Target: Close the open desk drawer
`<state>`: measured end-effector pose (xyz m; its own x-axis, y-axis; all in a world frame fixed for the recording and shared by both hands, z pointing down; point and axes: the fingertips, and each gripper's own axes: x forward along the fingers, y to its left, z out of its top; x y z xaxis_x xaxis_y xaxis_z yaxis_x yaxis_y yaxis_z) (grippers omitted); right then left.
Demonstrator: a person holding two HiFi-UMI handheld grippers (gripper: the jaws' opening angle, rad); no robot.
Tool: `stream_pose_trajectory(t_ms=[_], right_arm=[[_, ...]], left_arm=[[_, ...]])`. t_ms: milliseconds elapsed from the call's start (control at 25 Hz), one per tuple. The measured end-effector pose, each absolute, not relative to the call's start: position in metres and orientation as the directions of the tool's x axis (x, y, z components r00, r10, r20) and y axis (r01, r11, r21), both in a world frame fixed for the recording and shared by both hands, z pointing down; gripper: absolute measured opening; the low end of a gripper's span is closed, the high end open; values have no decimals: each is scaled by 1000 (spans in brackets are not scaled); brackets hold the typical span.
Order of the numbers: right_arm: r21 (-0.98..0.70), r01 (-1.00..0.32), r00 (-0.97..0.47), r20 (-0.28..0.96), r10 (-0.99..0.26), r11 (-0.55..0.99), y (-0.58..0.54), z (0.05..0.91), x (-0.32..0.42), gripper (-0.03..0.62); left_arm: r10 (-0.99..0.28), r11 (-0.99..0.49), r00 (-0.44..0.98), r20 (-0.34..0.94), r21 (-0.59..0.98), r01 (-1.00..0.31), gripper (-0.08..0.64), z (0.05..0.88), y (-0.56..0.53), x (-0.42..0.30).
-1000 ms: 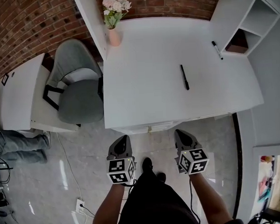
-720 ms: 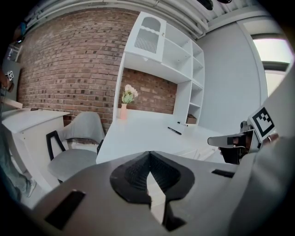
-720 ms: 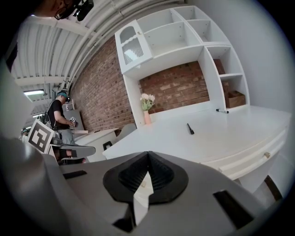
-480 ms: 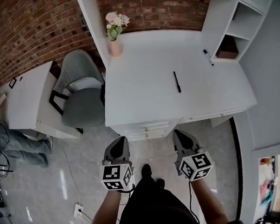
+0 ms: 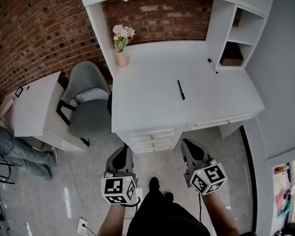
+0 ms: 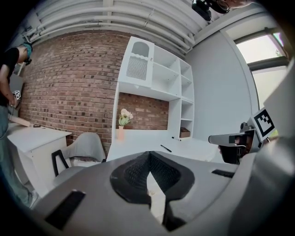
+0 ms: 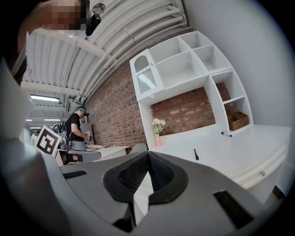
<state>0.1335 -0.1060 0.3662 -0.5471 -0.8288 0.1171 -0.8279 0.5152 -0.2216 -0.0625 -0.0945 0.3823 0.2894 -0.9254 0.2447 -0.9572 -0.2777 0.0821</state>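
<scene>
Two empty tools, jaws together: L tool (image 5: 123, 151), R tool (image 5: 188, 144); near desk drawers (image 5: 151, 139)

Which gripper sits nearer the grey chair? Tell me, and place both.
Left. In the head view the left gripper hangs just below and right of the grey chair; the right gripper is farther right, past the drawer fronts.
</scene>
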Motion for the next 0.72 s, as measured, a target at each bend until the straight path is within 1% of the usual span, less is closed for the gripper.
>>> stream_pose_trajectory(t_ms=[720], right_arm=[[-163, -829, -549, 49, -834, 536, -53, 332, 143, 5]], left_arm=[[-942, -285, 287, 176, 38, -958, 9, 352, -42, -51]])
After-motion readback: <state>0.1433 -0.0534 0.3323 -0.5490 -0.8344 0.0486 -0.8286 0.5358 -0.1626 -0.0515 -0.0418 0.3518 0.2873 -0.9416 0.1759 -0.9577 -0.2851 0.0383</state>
